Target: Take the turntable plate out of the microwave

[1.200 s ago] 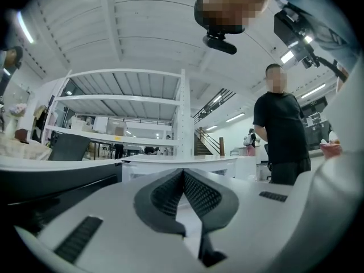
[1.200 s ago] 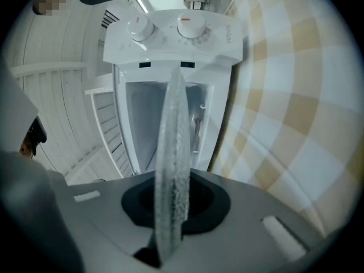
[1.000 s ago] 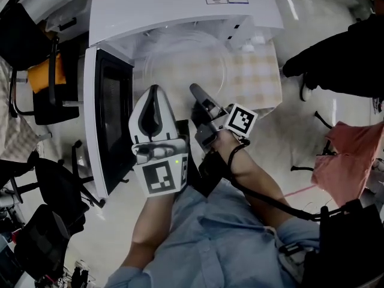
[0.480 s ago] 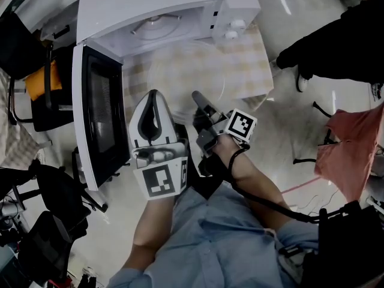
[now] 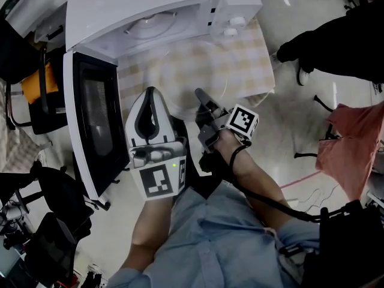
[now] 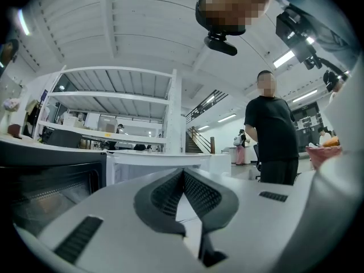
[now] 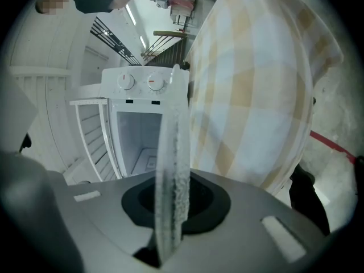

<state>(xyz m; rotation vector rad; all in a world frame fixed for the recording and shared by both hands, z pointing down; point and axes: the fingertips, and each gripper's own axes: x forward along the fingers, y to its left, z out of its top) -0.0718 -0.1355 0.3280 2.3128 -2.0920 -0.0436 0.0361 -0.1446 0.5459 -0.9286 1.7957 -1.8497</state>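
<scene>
The clear glass turntable plate (image 5: pixel 193 71) hangs over the checked tablecloth (image 5: pixel 249 59) just in front of the open white microwave (image 5: pixel 144 2). My right gripper (image 5: pixel 200 96) is shut on the plate's near rim. In the right gripper view the plate (image 7: pixel 170 152) stands edge-on between the jaws of that gripper (image 7: pixel 172 212), with the empty microwave cavity (image 7: pixel 139 144) behind it. My left gripper (image 5: pixel 151 91) hovers beside the plate, to its left, and touches nothing. In the left gripper view its jaws (image 6: pixel 183 172) meet at the tips with nothing between them.
The microwave door (image 5: pixel 90 122) swings open to the left, close to my left gripper. Office chairs (image 5: pixel 36 83) stand at the left. A person in black (image 5: pixel 336 35) is at the right, and a pink cloth (image 5: pixel 348 155) lies lower right. Another person (image 6: pixel 273 135) stands beyond the table.
My right gripper has drawn the plate out of the microwave's mouth and lower, so it now hangs over the tablecloth. The left gripper has shifted only slightly.
</scene>
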